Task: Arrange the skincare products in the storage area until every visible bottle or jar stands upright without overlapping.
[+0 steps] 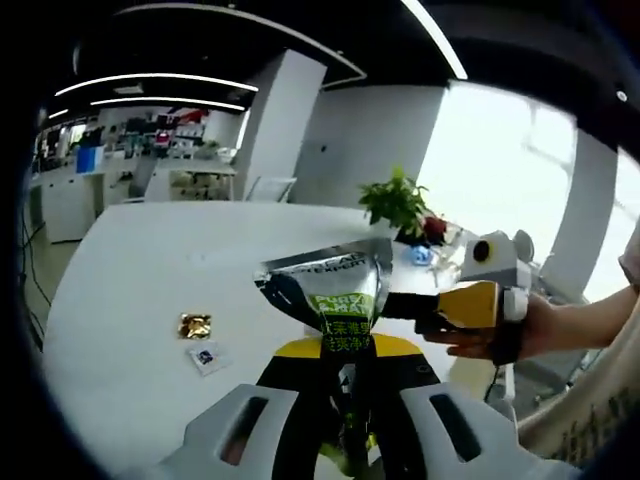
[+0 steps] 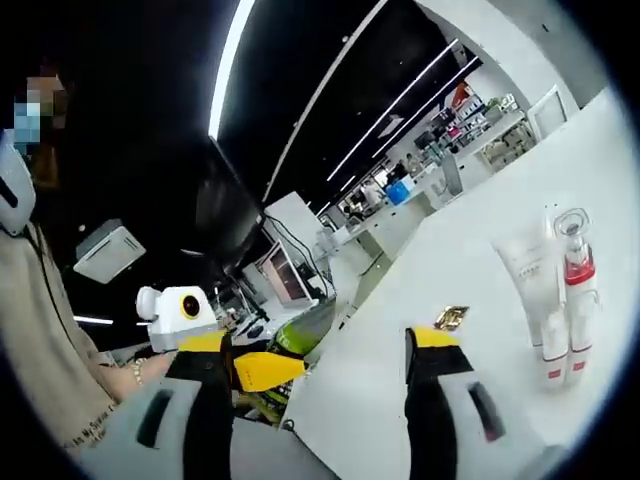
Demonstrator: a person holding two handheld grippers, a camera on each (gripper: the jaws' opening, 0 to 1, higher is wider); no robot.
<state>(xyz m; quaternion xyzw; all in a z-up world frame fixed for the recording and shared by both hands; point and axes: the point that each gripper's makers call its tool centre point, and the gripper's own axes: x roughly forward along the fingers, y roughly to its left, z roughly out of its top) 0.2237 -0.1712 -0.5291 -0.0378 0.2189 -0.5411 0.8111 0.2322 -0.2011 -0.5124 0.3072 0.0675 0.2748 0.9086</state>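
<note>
Gripping a silver sachet [image 1: 330,290] with green lettering, my left gripper [image 1: 345,400] has its jaws closed on the packet's lower end, so the packet stands up between them. At three o'clock in the left gripper view, my right gripper [image 1: 470,305] comes in, held by my hand [image 1: 535,330], its tip just beside the sachet's edge.

In the right gripper view, my right gripper [image 2: 330,385] has its jaws well apart with nothing between them; my left gripper's yellow tip [image 2: 265,370] shows at nine o'clock.

Farther out on the white table [image 1: 150,290] lie a small gold packet [image 1: 195,324] and a small white card [image 1: 206,356] at nine o'clock. In the right gripper view a white tube [image 2: 528,275] and a clear bottle with a red band [image 2: 575,290] stand upright, touching, at three o'clock.

A potted plant [image 1: 398,203] sits at the far edge. Beyond are desks, shelves and ceiling light strips. The sachet's lettering is too blurred to read.
</note>
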